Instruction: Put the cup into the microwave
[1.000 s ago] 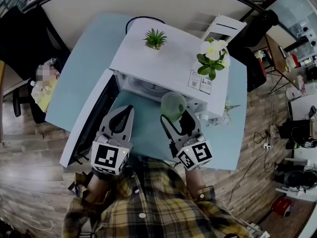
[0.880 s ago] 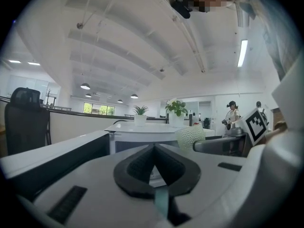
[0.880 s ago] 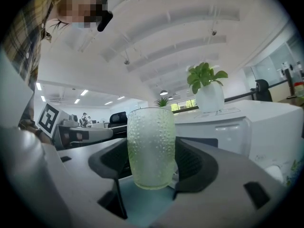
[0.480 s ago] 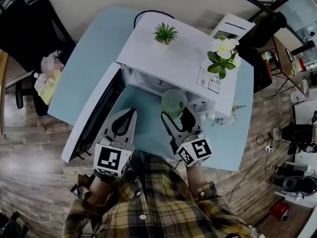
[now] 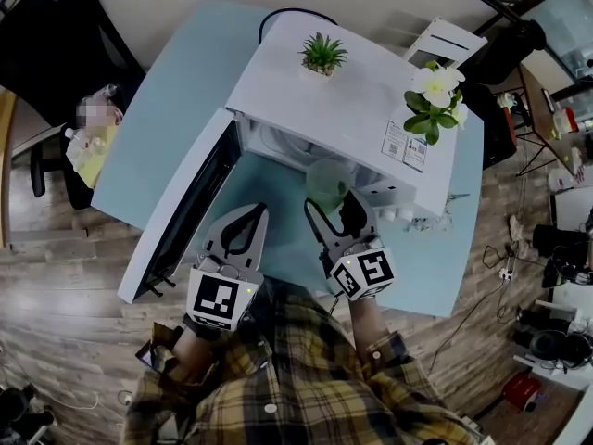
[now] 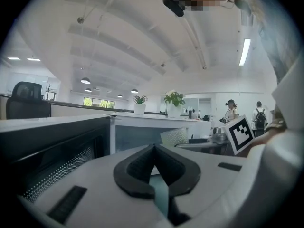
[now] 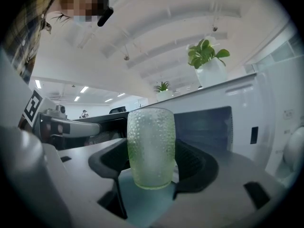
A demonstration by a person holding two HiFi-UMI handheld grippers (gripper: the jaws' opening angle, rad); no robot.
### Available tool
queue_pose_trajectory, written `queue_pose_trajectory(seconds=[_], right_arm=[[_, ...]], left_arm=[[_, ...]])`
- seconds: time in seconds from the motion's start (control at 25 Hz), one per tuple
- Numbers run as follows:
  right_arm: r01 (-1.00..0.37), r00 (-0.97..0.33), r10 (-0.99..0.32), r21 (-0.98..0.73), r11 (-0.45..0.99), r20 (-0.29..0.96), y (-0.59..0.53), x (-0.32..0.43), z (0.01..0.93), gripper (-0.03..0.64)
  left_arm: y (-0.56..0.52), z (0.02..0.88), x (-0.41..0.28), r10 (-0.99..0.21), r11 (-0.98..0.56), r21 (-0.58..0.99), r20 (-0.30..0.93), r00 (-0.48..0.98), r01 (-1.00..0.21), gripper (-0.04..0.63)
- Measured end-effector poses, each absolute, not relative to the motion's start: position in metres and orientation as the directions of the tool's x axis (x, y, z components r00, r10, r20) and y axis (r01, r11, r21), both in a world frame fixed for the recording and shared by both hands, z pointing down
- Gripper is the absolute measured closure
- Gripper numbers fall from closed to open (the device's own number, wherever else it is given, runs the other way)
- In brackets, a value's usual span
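Nearest the viewer, a person in a plaid shirt (image 5: 306, 378) holds a gripper in each hand over a pale blue table (image 5: 167, 128). On the left, the left gripper (image 5: 257, 211) has its jaws pressed together with nothing between them, beside the microwave's door (image 5: 176, 211), which is swung wide open. On the right, the right gripper (image 5: 332, 200) is clamped on a bumpy green cup (image 5: 327, 182), upright between its two jaws. Just past the jaws, the cup sits at the mouth of the white microwave (image 5: 343, 109), its dark opening directly behind. Farther back, a spiky plant (image 5: 322, 56) and a flowering plant (image 5: 435, 100) stand on the microwave's top.
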State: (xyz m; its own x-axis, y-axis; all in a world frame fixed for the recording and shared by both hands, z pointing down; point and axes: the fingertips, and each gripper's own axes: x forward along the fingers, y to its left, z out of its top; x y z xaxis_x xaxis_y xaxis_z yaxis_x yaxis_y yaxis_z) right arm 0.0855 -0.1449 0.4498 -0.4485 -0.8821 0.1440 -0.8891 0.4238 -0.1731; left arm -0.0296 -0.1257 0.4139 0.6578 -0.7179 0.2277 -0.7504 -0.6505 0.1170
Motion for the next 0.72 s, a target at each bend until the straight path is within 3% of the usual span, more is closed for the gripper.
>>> queue_pose_trajectory(seconds=[0.72], right_arm=[[-0.905, -0.421, -0.896, -0.133, 0.405, 0.138, -0.181, 0.081, 0.488, 0.304]], left_arm=[[-0.114, 0.439, -0.008, -0.682, -0.677, 0.140, 0.249, 0.688, -0.722, 0.604]])
